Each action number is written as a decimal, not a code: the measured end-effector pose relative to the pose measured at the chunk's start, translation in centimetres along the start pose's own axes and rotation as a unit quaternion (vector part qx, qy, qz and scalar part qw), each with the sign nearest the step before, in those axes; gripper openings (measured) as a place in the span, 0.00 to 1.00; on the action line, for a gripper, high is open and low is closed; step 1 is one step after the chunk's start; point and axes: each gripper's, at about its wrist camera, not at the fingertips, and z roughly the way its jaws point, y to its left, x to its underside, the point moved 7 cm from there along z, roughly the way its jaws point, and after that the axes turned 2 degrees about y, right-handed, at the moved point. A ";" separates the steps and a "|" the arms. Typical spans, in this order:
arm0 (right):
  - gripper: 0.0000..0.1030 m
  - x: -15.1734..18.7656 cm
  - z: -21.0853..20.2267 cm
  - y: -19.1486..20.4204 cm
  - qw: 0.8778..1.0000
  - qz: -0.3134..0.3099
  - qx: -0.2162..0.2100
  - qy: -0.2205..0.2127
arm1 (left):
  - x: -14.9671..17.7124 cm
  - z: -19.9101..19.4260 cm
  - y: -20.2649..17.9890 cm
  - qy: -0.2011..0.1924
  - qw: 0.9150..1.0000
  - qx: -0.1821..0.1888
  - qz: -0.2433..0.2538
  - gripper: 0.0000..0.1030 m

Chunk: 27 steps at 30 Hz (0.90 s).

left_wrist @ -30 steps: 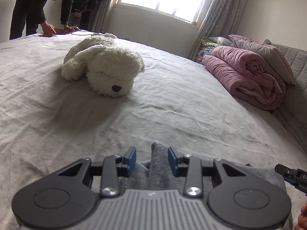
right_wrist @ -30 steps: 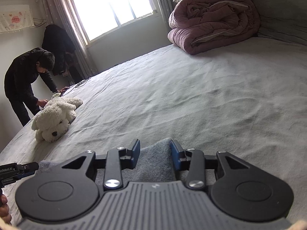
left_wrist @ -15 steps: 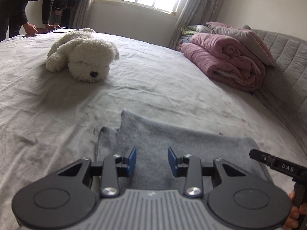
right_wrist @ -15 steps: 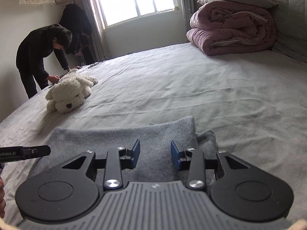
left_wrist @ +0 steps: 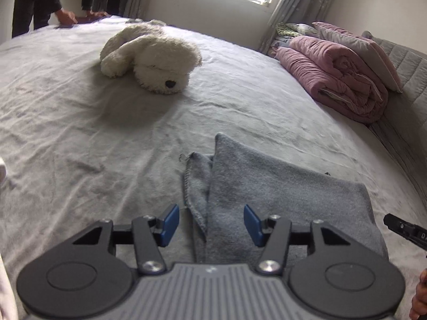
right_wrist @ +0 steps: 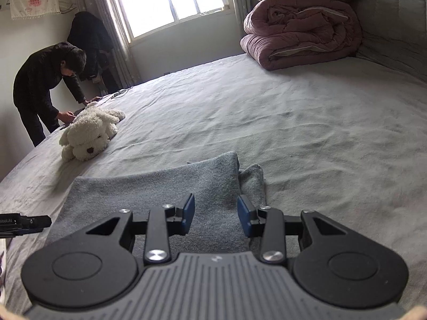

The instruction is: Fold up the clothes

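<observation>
Here the grey cloth (left_wrist: 280,186) is laid folded on the bed (left_wrist: 80,138); the left gripper (left_wrist: 210,221), jaws just widened, is kept clear, the right gripper (right_wrist: 215,214) held part-open, gripping nothing.

Home bedroom, bed (right_wrist: 307,122), folded quilt (right_wrist: 301,30), plush dog (left_wrist: 152,56)

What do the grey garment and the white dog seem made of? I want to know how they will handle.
Grey garment: apparently a soft knit or fleece, matte and fuzzy, with a stitched edge showing; it lies limp. White dog: apparently plush, with a shaggy matte pile and a dark glossy nose, likely plastic.
</observation>
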 end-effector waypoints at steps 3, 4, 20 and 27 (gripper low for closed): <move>0.38 -0.5 -0.2 1.9 1.000 -0.017 -0.020 -0.009 | 0.0 0.2 1.1 0.028 0.999 0.009 -0.045 0.56; 0.38 -0.4 -0.2 2.8 0.999 -0.030 -0.028 -0.009 | 0.0 0.1 1.1 0.025 0.998 0.010 -0.051 0.55; 0.38 5.3 1.7 7.6 0.977 -0.195 -0.066 0.048 | 4.7 1.5 -8.8 -0.030 0.978 0.071 0.193 0.53; 0.34 5.1 0.4 4.7 0.978 -0.180 -0.096 0.045 | 4.8 0.4 -6.6 -0.023 0.976 0.057 0.209 0.53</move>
